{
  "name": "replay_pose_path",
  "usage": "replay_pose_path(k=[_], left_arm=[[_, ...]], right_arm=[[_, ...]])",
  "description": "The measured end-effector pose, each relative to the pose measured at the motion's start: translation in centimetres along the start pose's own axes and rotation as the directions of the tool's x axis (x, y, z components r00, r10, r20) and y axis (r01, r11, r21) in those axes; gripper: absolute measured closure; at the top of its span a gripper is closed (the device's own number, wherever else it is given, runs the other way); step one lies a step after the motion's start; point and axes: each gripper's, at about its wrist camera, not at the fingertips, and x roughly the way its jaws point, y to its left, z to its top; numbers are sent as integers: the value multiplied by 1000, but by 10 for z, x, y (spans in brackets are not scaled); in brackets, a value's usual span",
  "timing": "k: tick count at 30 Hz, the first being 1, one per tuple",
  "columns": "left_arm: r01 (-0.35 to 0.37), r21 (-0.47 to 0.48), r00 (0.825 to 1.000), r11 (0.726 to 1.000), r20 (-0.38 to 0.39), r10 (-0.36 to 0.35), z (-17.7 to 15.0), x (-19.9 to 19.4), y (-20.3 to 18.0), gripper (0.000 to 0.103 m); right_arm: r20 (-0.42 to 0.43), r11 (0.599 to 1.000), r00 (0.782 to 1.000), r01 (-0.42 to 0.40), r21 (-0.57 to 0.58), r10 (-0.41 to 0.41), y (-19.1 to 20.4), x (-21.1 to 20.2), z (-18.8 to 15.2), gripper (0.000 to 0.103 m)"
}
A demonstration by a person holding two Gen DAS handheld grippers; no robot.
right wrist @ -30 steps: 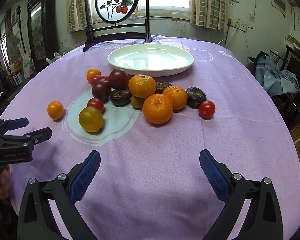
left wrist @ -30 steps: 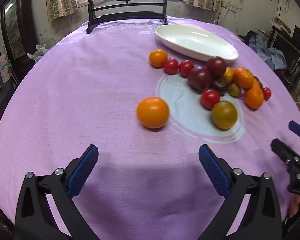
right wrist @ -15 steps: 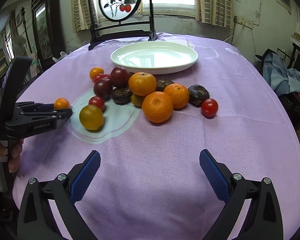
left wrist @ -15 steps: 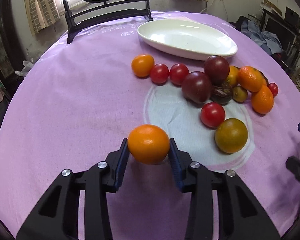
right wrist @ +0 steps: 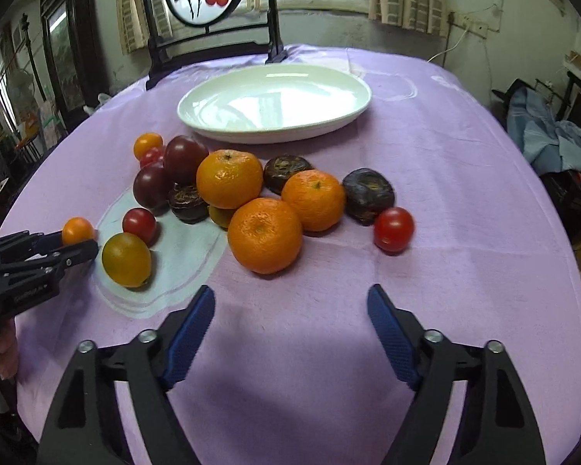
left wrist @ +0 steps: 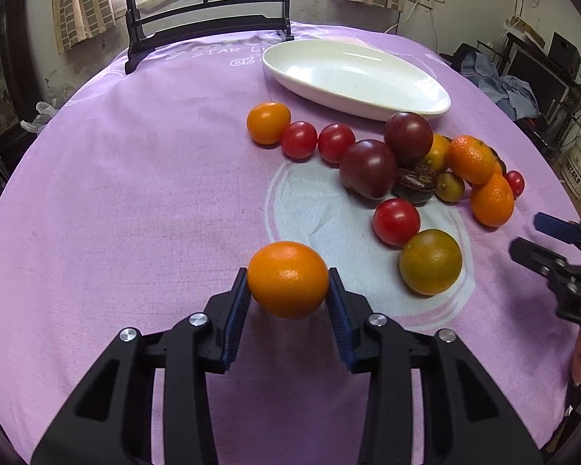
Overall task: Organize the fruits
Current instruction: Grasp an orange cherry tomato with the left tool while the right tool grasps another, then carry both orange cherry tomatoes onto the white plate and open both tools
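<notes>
One purple tablecloth covered the table, white plate at twelve o'clock. Left gripper pinched an orange tomato. Right gripper, tilted downward, was closing on nothing.

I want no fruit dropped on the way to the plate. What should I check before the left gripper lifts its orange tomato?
1. Left gripper pads on both sides of the orange tomato: ok.
2. Tomato centred between the pads: ok.
3. White plate bare, room to set fruit down: ok.
4. Right gripper out of the left's path: ok; its jaws are closing with nothing between them.
5. Grip firm enough for a lift: cannot tell.
6. Green-orange tomato apart from the held one: ok.
</notes>
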Motion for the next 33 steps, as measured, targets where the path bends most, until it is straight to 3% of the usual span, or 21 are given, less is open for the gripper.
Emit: replay_pose_path(k=[5,7,8,12,18,23,26,29,33], left_arm=[[-3,-2,1000,1000,-3,3,1,0,0,64],[-6,-1,1000,1000,-3,6,2,1,0,64],[-7,0,1000,1000,-1,7,3,1,0,64],[12,-8,1000,1000,0,-12,4,-2,3,65],[61,0,996,998,72,-61,19,-29,6,65],[78,36,990,996,115,-82,55,-40,-9,64],[73,54,985,996,152,-80,89,-38,-20,64],[57,42,985,997,163,-63,127,-22,-27,64],[67,-6,992,998,111,-66,168,19,-28,64]], right_arm=[[-21,998,999,41,-46,-41,15,21,22,32],[-27,997,998,52,-64,-54,19,28,28,54],[-38,997,999,35,-67,-38,20,31,30,57],[-22,998,999,41,-51,-42,20,23,28,58],[78,997,995,-60,-40,63,12,-24,16,58],[173,993,978,-112,-41,118,5,-50,42,58],[205,995,974,-83,-59,93,7,-47,73,58],[181,997,981,-63,-47,70,5,-22,107,58],[121,998,991,-60,-20,62,3,19,134,58]])
